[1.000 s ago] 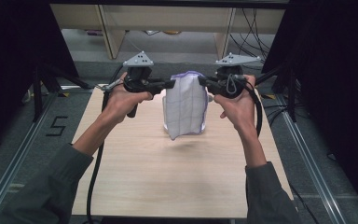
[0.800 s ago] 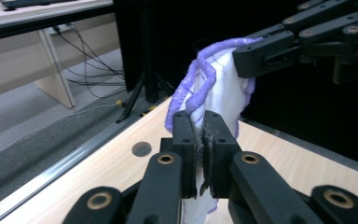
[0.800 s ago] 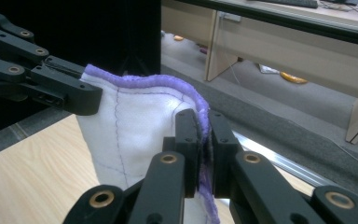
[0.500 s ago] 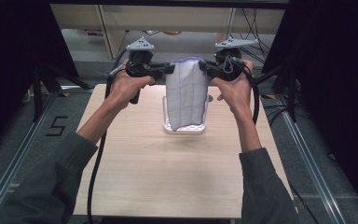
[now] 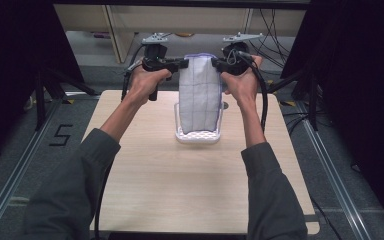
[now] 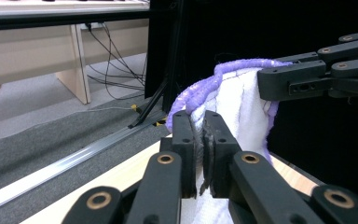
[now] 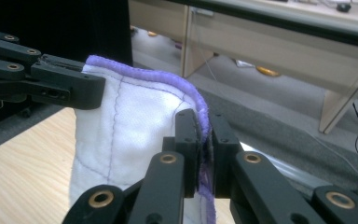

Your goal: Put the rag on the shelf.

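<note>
Since a second ago the cloth (image 5: pixel 199 95) has been carried away from the person toward the far half of the table (image 5: pixel 180 180), and its lower end now hangs into a white basket (image 5: pixel 198 136) with a perforated floor, where before it dangled free over bare wood; both hands have gone forward with it. The cloth is white, quilted with thin stitched lines and bound along its edge in purple; it is held stretched by its two top corners and hangs roughly upright between the grippers. The left gripper (image 5: pixel 184 62) has its jaws pressed together on the cloth's left top corner; in the left gripper view its own jaws (image 6: pixel 202 140) pinch the white fabric with the purple binding arching just beyond them, and the right gripper (image 6: pixel 279 81) shows farther off at the other corner. The right gripper (image 5: pixel 215 63) is likewise clamped on the right top corner; in the right gripper view its jaws (image 7: pixel 203 144) grip the purple edge, and the left gripper (image 7: pixel 81 86) bites the far corner. The person's left hand (image 5: pixel 145 82) and right hand (image 5: pixel 240 82) hold the handles level, well above the tabletop; the basket stands on the table's far middle.
</note>
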Motion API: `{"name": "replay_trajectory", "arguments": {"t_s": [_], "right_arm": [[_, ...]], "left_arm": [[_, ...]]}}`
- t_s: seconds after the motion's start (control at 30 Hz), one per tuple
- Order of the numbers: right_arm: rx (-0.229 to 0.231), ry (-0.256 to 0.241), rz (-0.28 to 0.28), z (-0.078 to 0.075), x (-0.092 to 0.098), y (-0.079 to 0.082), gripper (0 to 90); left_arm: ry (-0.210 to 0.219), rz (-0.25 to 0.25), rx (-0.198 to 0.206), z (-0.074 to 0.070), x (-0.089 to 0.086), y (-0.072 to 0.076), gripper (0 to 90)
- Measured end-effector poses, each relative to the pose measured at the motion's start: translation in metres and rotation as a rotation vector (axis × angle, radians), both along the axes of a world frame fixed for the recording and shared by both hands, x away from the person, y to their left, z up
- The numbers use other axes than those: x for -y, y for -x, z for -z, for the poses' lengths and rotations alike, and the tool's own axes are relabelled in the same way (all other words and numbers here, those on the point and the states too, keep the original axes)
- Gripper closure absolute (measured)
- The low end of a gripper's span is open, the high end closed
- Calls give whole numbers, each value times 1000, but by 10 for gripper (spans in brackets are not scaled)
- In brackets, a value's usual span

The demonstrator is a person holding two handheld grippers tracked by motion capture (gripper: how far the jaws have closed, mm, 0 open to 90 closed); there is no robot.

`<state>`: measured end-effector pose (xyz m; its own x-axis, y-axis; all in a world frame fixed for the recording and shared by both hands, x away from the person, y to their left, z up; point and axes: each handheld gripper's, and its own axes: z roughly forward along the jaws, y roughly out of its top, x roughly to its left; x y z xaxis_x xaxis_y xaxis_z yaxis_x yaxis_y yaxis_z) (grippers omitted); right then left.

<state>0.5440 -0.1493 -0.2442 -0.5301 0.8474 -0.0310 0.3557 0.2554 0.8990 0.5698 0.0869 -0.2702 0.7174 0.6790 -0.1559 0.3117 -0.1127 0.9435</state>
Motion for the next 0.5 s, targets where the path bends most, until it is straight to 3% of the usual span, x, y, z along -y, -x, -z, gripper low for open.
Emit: {"name": "replay_trajectory", "arguments": {"t_s": [0.03,0.13,0.2,0.33,0.5], "right_arm": [[-5,40,8,6,-1,-7,850],[-16,74,16,15,-3,-16,849],[-30,64,23,18,-4,-20,849],[-24,90,25,23,-6,-27,849],[-62,67,38,34,-7,-38,848]], "left_arm": [[4,14,-5,6,1,-6,837],[9,13,-12,13,2,-11,837],[13,5,-13,19,2,-16,837],[-1,-22,-21,24,-1,-22,837],[0,-32,-46,36,-2,-28,837]]}}
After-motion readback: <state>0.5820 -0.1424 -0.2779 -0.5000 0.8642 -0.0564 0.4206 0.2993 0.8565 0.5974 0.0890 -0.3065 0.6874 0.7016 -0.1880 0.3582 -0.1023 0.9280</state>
